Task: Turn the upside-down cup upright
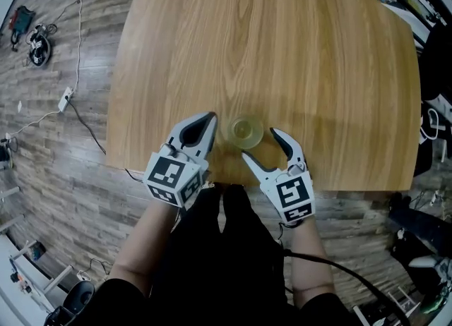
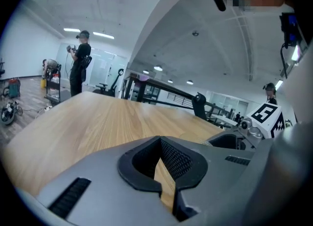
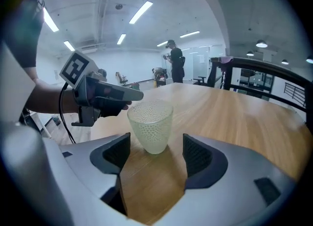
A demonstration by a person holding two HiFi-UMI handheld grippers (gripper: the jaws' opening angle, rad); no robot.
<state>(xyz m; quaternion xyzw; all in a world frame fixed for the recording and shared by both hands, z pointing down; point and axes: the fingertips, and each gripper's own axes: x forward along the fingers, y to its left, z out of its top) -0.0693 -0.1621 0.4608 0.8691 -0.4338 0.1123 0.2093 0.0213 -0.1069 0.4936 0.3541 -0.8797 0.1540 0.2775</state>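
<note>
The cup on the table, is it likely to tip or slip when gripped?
The cup narrows toward its base, so a high push may tip it. Its dimpled wall probably aids grip. Translucent and thin-looking, likely light.

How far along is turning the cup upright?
Done: the translucent dotted cup stands upright, mouth up, on the wooden table. In hand: nothing; the right gripper is open with the cup just ahead of its jaws, and the left gripper is shut and empty. Left: apparently only backing the grippers away.
</note>
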